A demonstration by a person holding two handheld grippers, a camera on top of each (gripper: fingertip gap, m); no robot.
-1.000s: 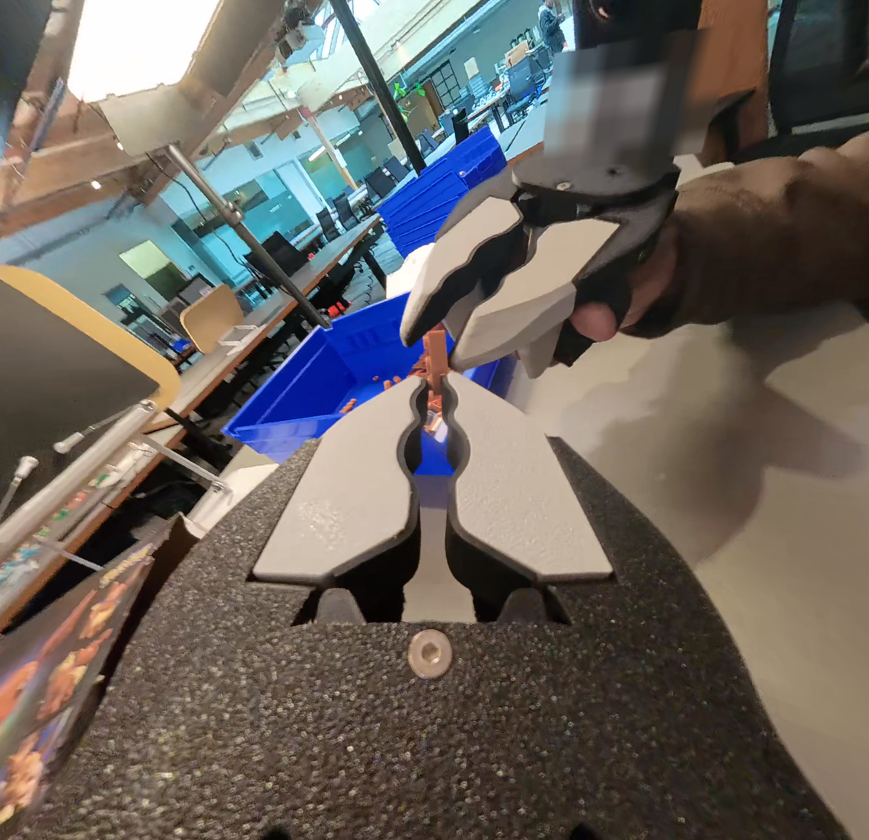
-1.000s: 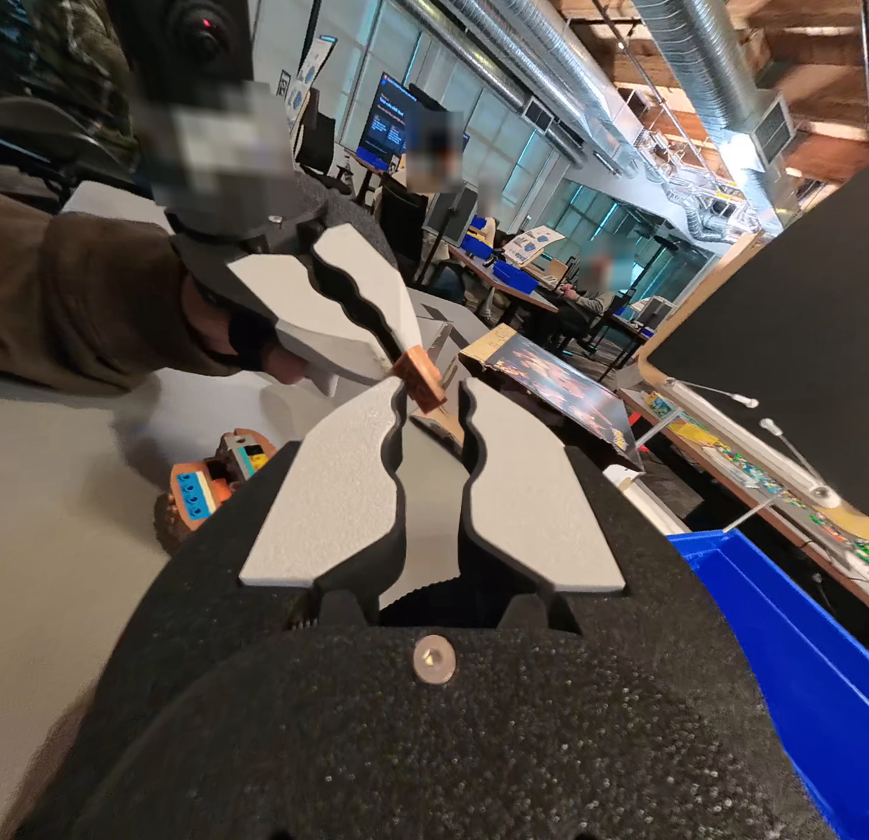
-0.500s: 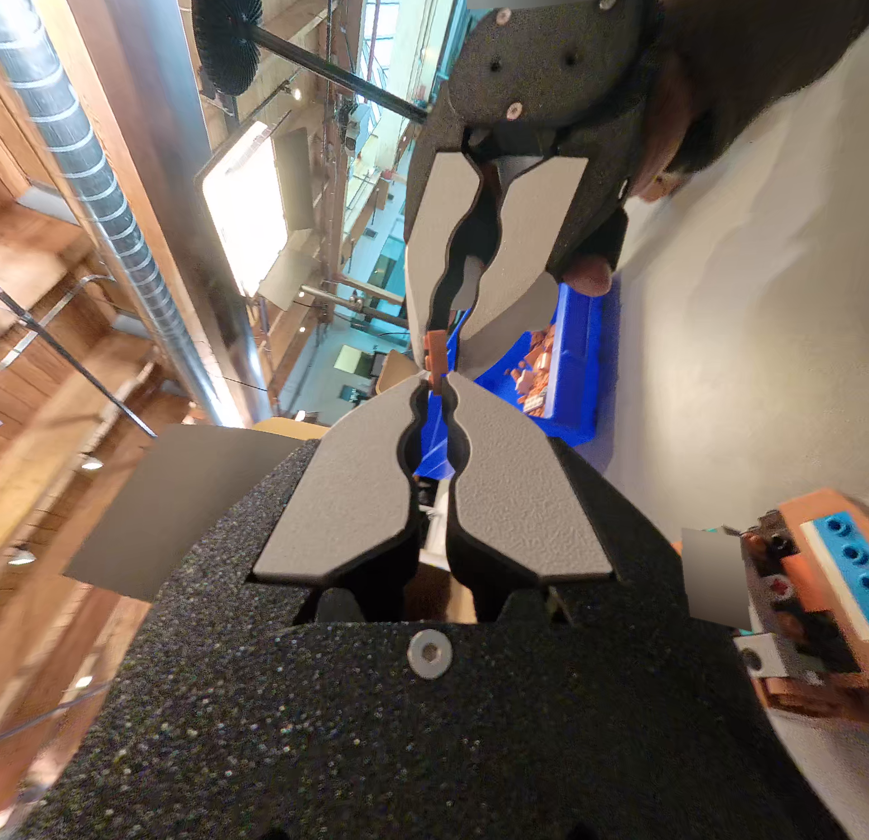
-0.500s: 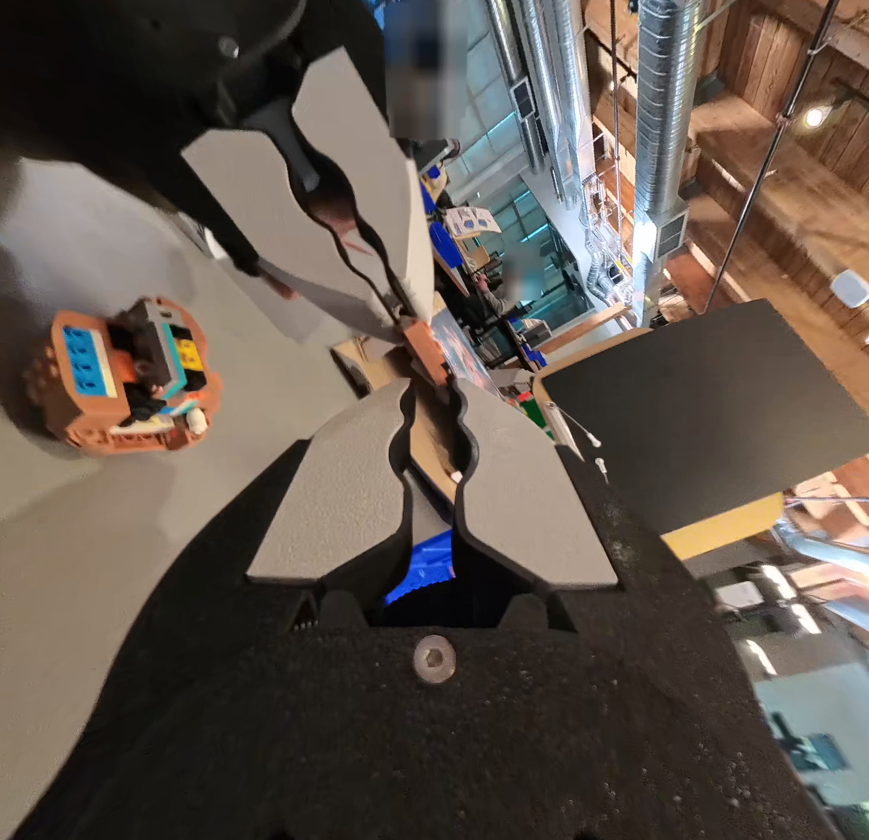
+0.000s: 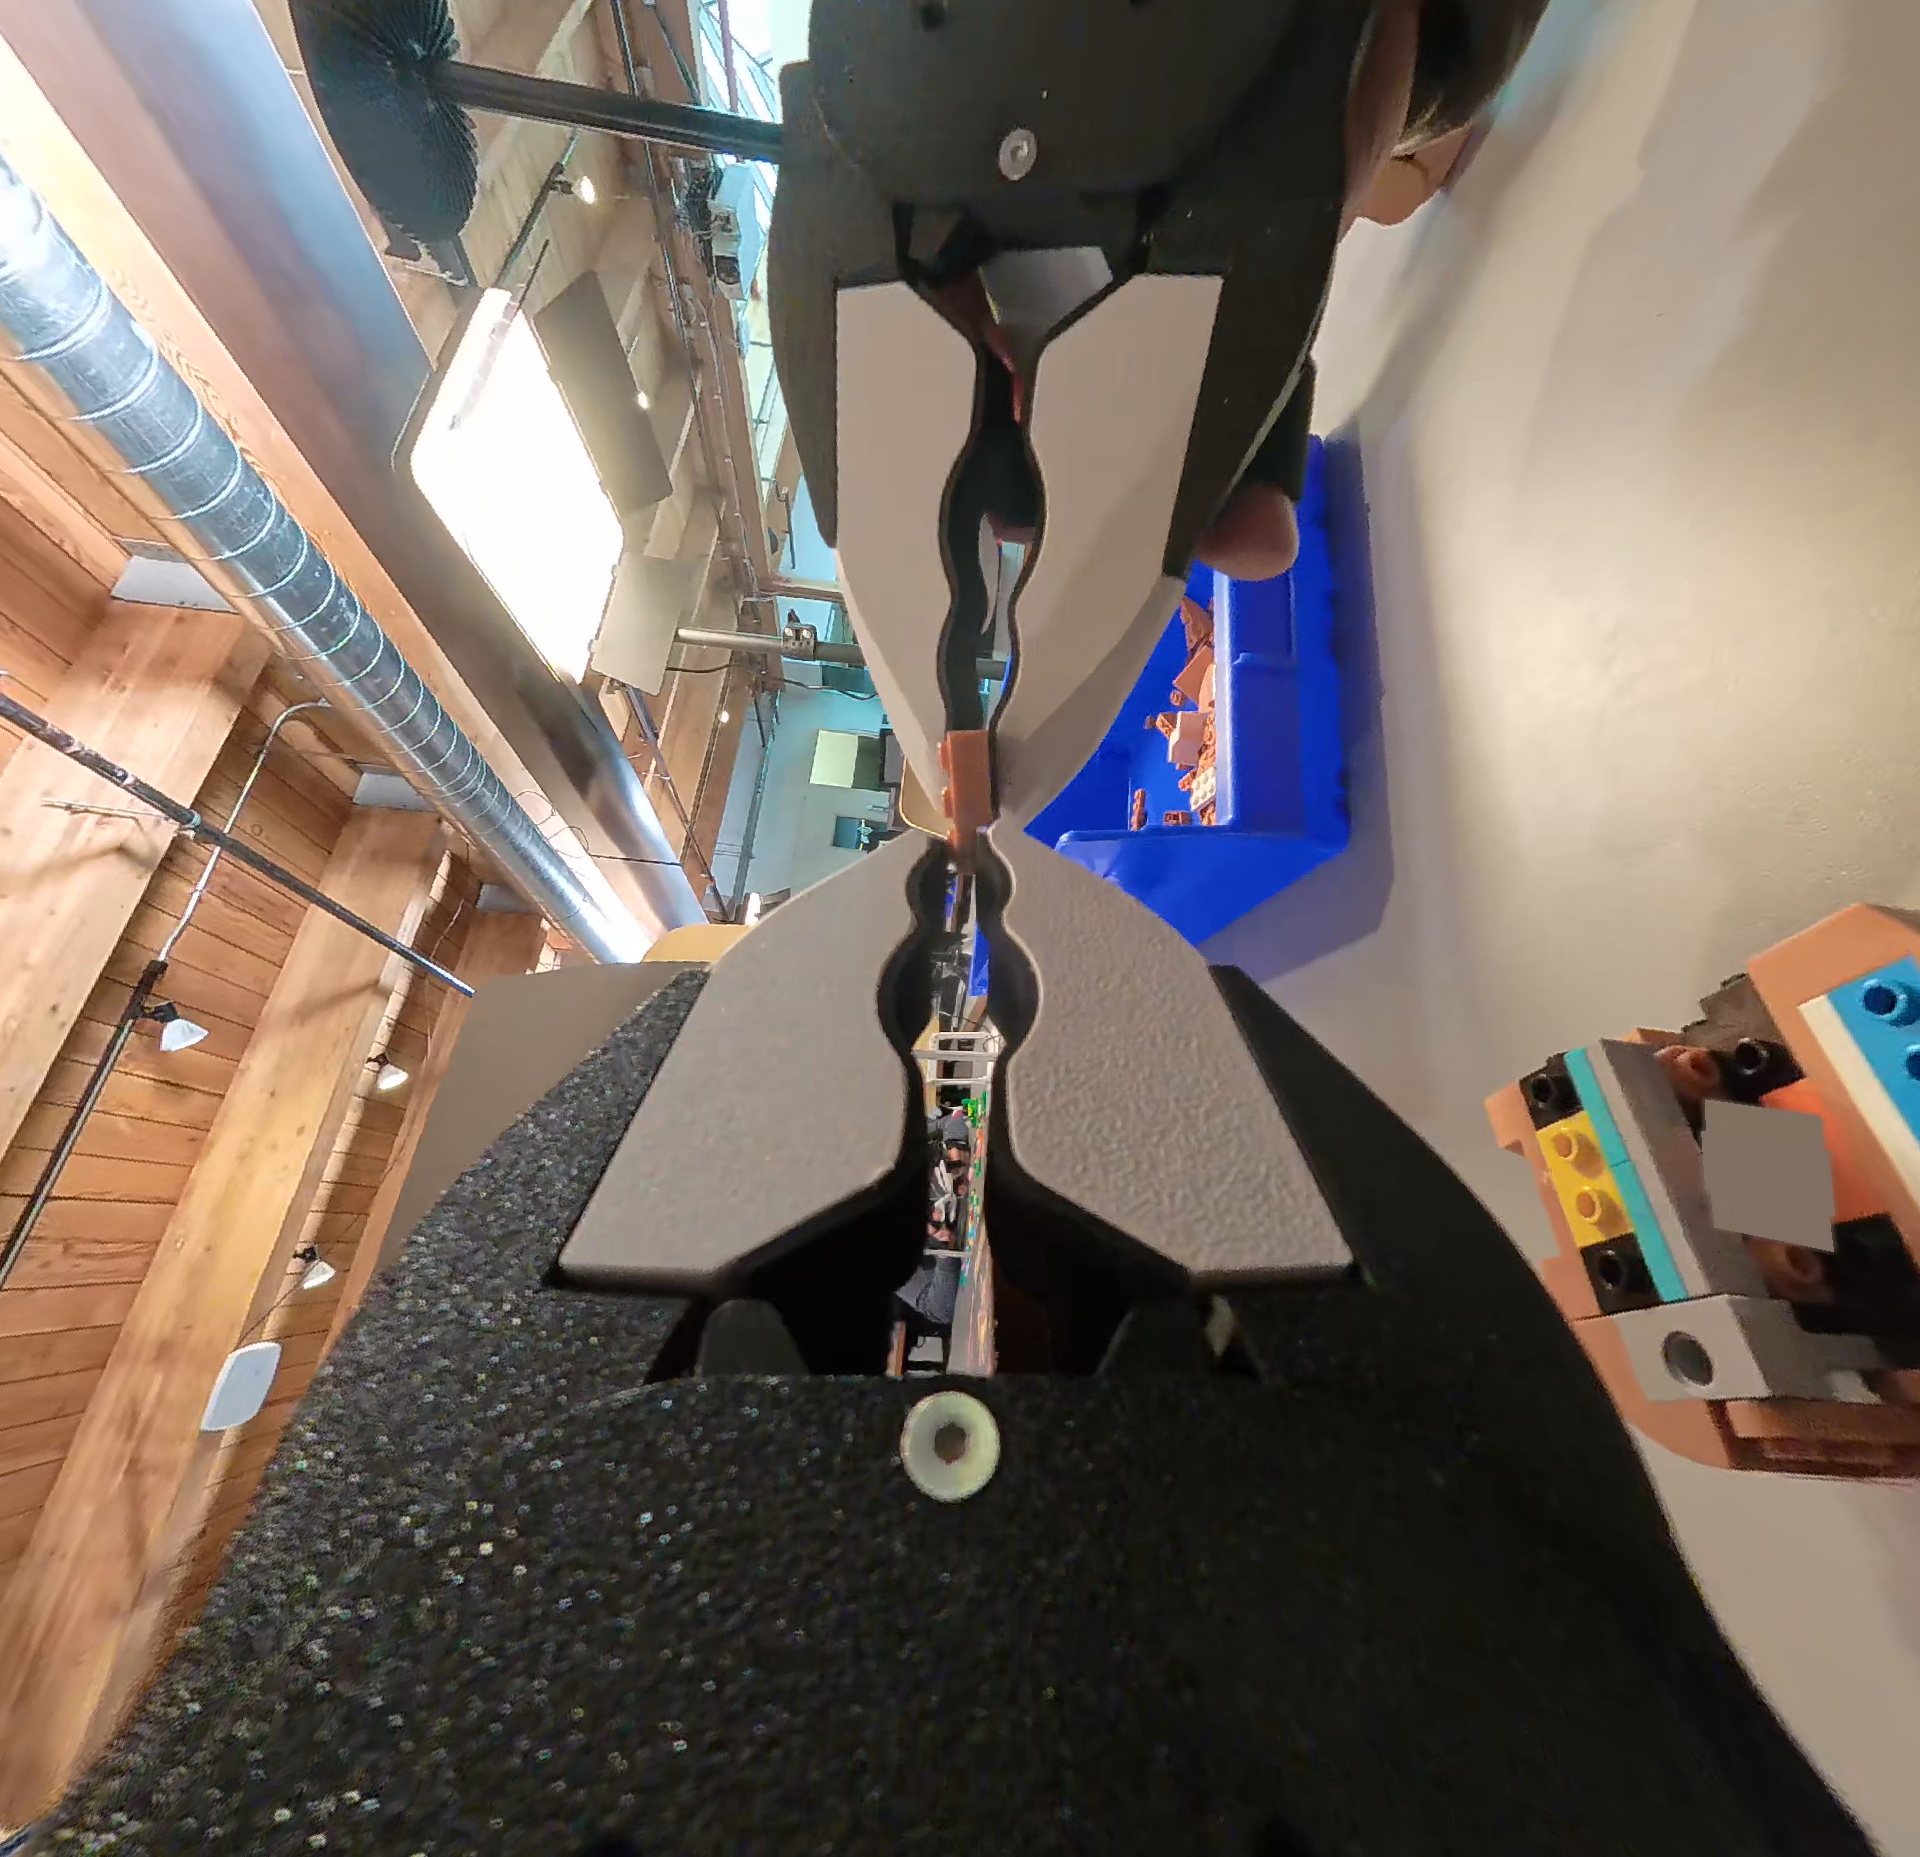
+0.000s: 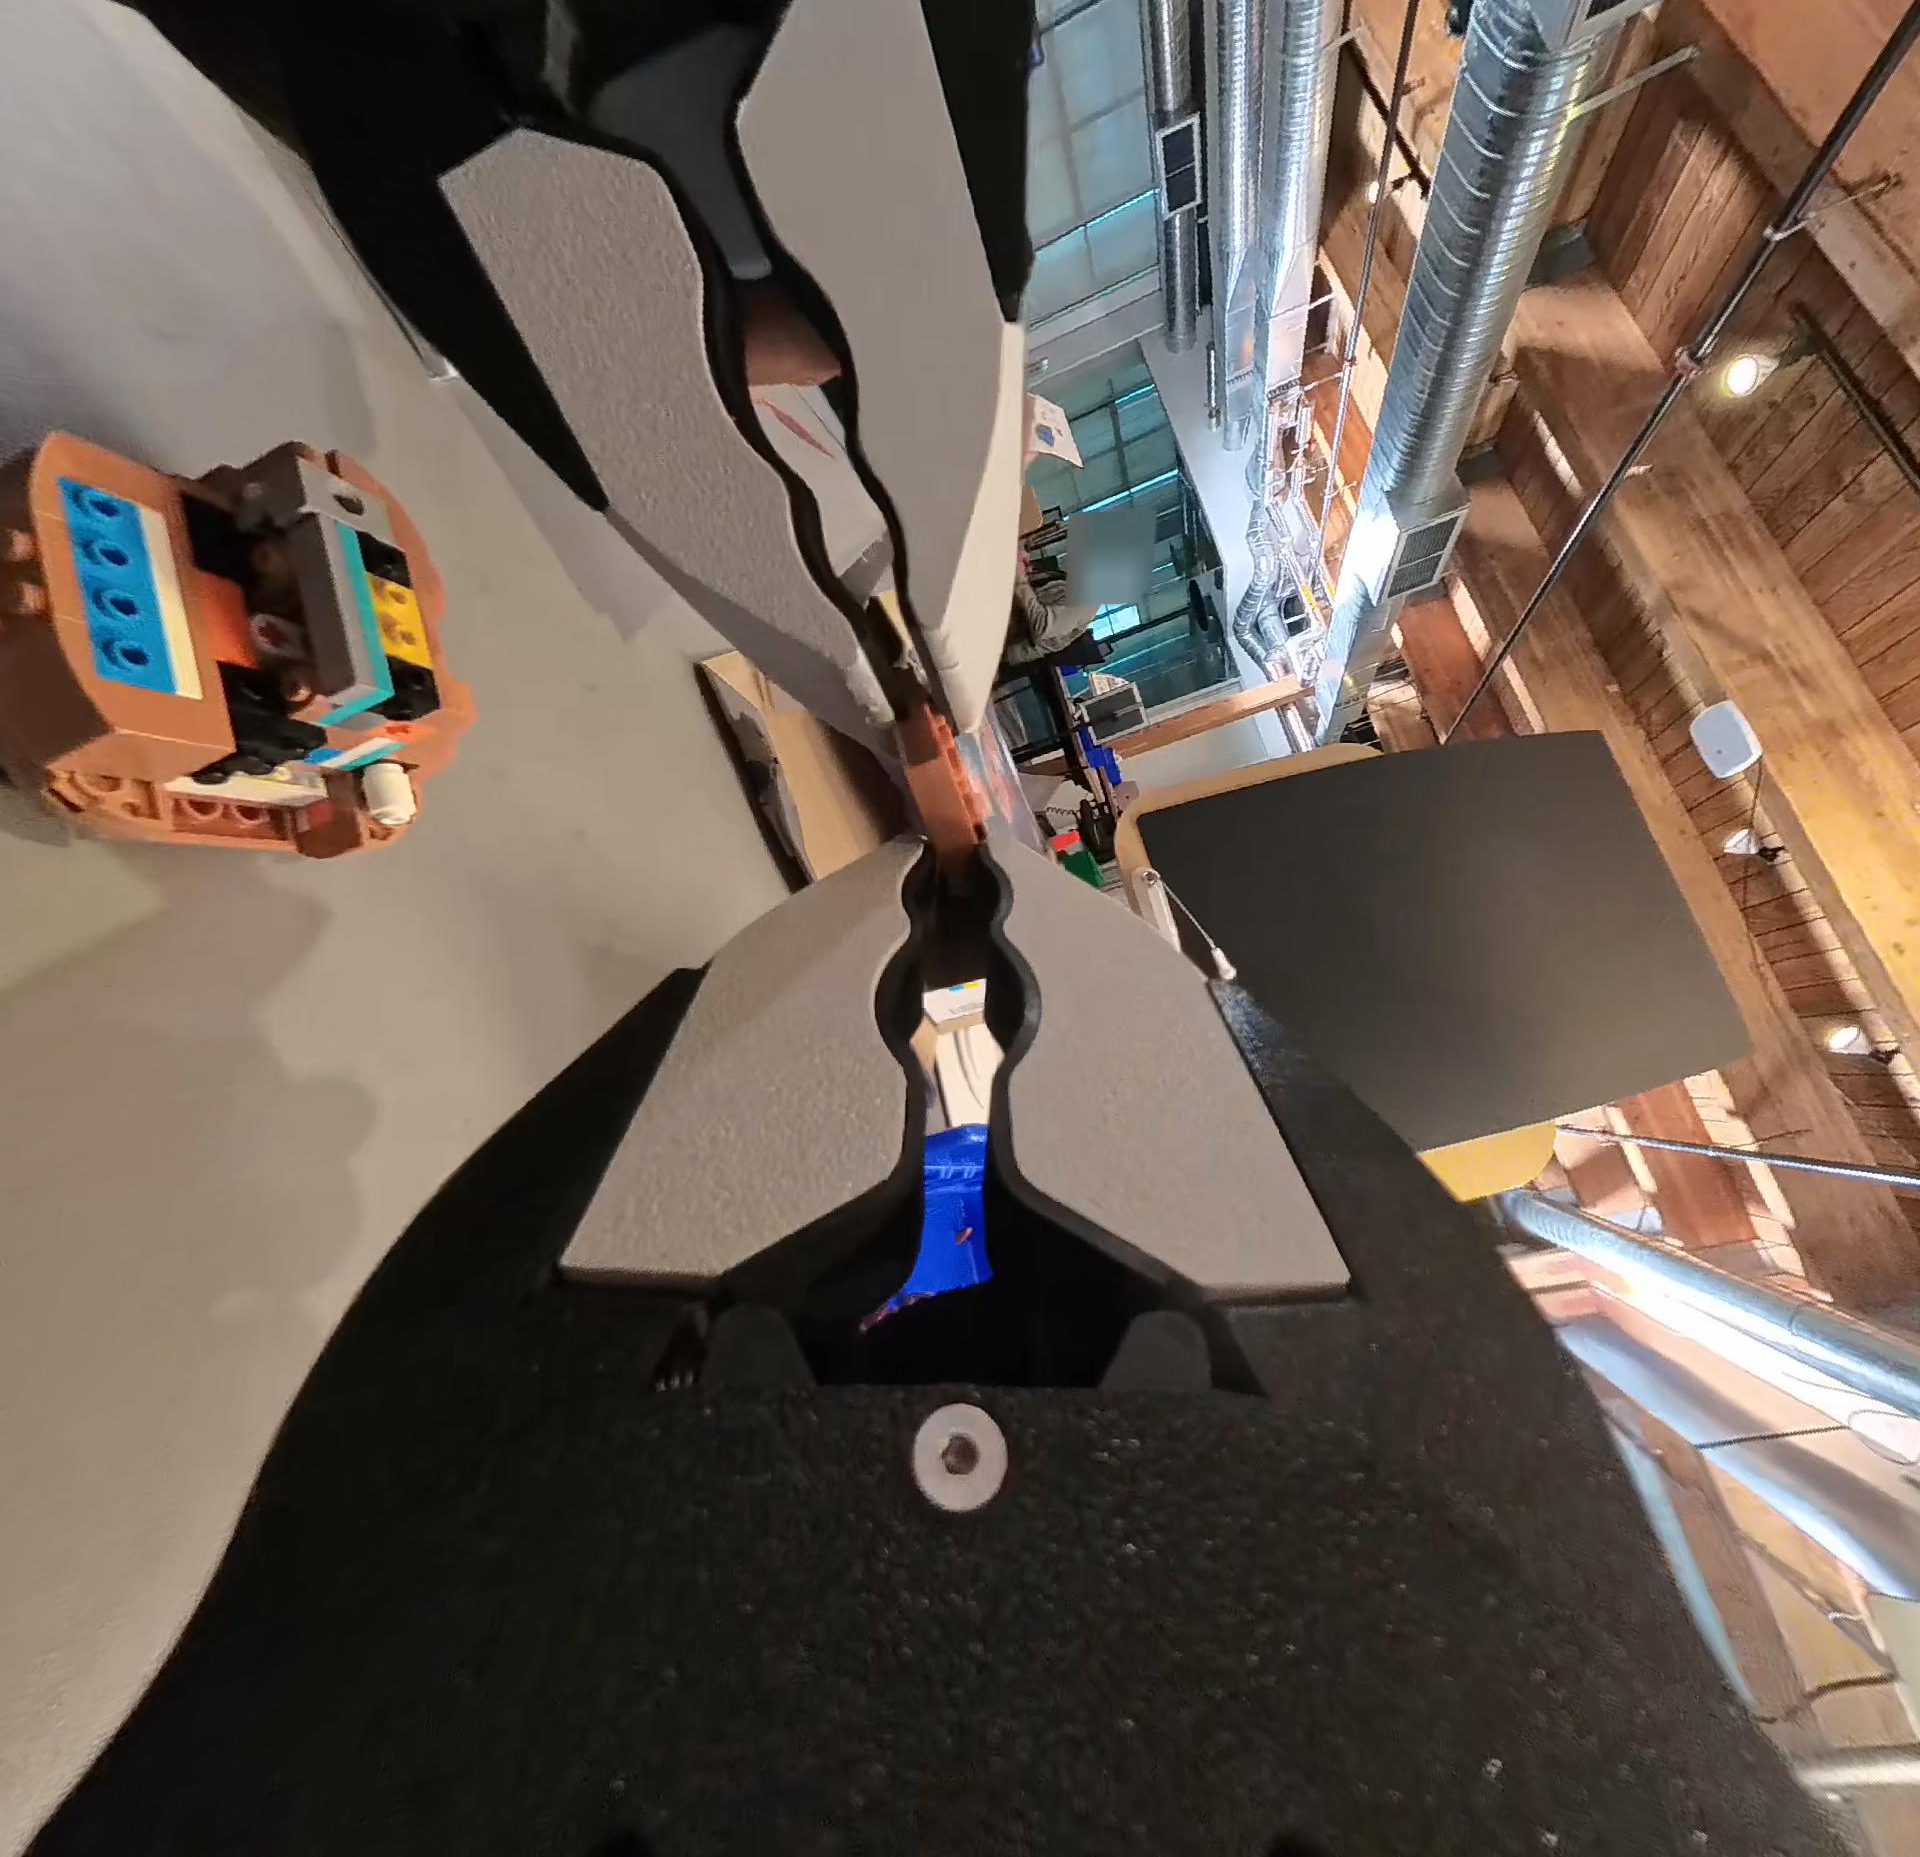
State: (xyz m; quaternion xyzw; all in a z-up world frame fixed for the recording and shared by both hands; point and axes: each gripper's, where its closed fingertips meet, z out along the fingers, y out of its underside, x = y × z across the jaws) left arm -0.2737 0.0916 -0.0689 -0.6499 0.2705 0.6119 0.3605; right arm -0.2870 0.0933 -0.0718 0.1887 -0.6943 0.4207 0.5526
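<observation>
Both grippers meet tip to tip in mid-air, each shut on an end of a small brown brick piece point(image 5: 966, 784), which also shows in the right wrist view point(image 6: 940, 784). My left gripper point(image 5: 964, 851) holds its near end; the right gripper point(image 5: 982, 768) faces it from above. In the right wrist view my right gripper point(image 6: 951, 857) grips the piece and the left gripper point(image 6: 914, 701) faces it. A brown toy-brick model point(image 6: 223, 654) with blue, yellow and black parts lies on the grey table point(image 6: 260, 1028); it also shows in the left wrist view point(image 5: 1745, 1215).
A blue bin point(image 5: 1268, 789) with several loose brown bricks stands on the table behind the grippers. A black board point(image 6: 1455, 934) with a yellow edge stands beside the table. Both views are rolled sideways, with ceiling ducts point(image 5: 312, 581) and wooden walls behind. Only a small space, under 4 cm, lies between the two pairs of fingers.
Both grippers have rolled about a quarter turn while staying tip to tip. The right gripper's jaws, apart a second ago, have closed on the brown piece. The brick model has come into the left view.
</observation>
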